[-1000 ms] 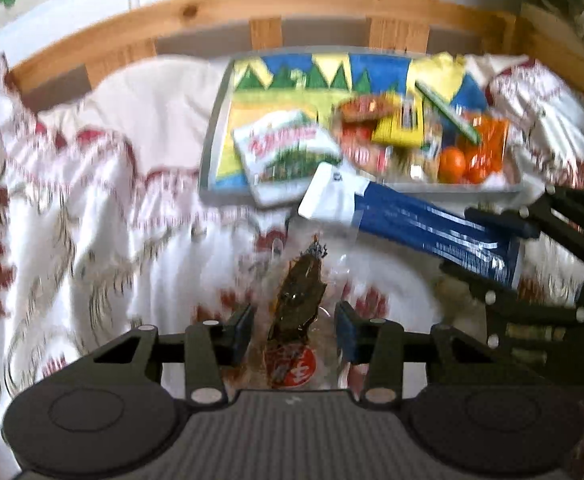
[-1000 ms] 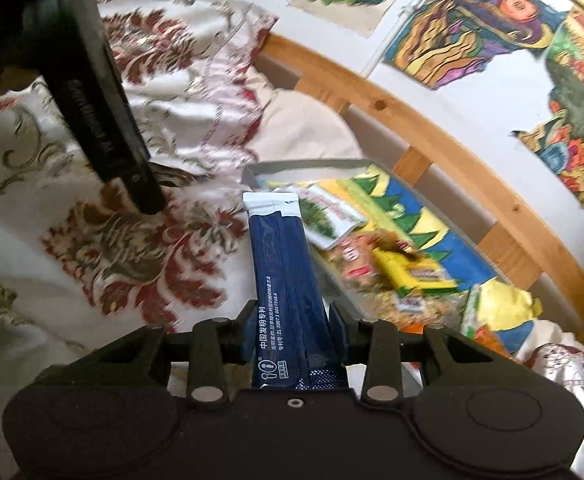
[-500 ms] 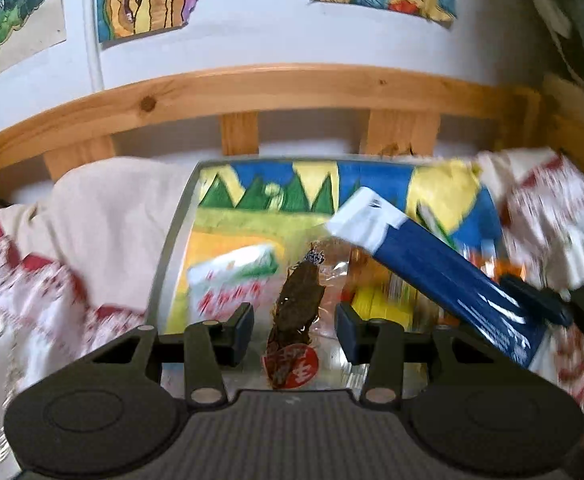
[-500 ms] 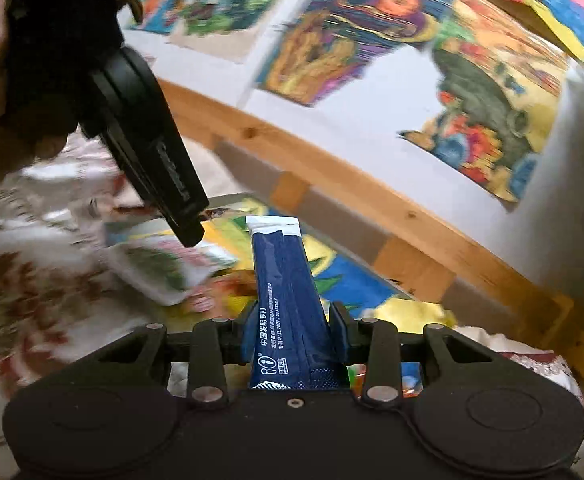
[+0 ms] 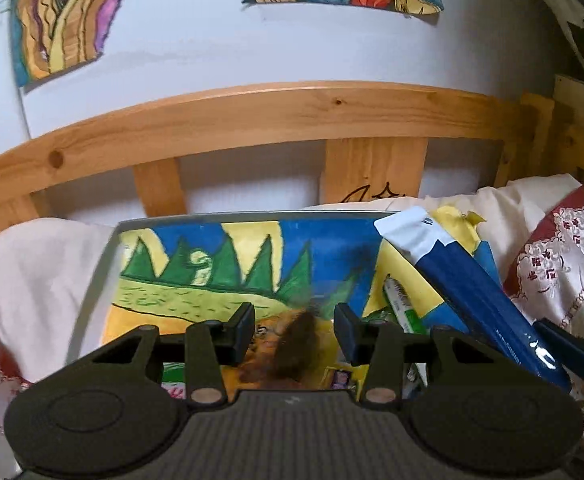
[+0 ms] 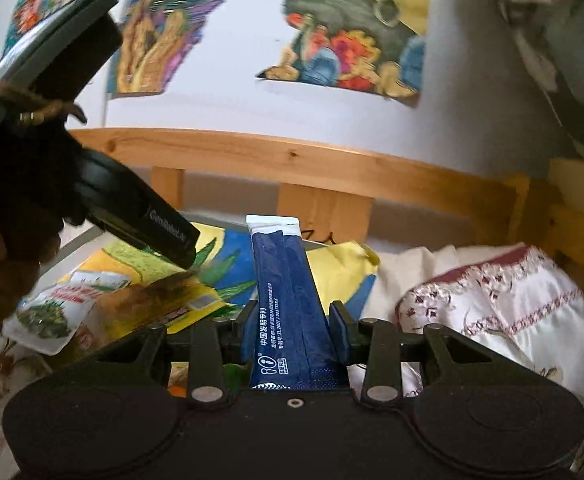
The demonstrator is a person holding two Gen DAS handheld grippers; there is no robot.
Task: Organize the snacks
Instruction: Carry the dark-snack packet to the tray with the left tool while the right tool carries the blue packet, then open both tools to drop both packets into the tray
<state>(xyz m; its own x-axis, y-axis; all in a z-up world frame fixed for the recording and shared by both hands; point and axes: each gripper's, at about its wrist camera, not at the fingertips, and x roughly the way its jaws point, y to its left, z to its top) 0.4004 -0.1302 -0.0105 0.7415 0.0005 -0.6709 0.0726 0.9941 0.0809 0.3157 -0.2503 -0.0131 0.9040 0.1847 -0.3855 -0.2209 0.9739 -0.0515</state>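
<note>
Two grippers are hanging over the tray (image 5: 110,248) at once, each with a snack between its fingers. The left gripper (image 5: 294,330) is showing its fingers spread wide around a blurred brown snack packet (image 5: 296,346); whether they are touching the packet I cannot tell, since the blur is hiding the edges. The right gripper (image 6: 294,328) is pinching the lower end of a long blue sachet (image 6: 288,292), fingers pressed against both sides, the white-tipped end pointing to twelve o'clock.

In the left wrist view that blue sachet (image 5: 472,292) is slanting in from four o'clock, crossing the tray's right portion above a green-and-white stick (image 5: 398,300). In the right wrist view a white-and-green pouch (image 6: 58,308) is lying at nine o'clock, under the left gripper (image 6: 148,232).

The step in hand looks like placing both packets into the tray. Doing it well is meaning lowering the sachet flat, parallel to the stick rather than across it, and opening the fingers only once it is resting. The two grippers are sitting near each other, so one should be setting down first. The bedding (image 6: 512,300) at three o'clock is soft, so keeping the drop inside the rim matters.
</note>
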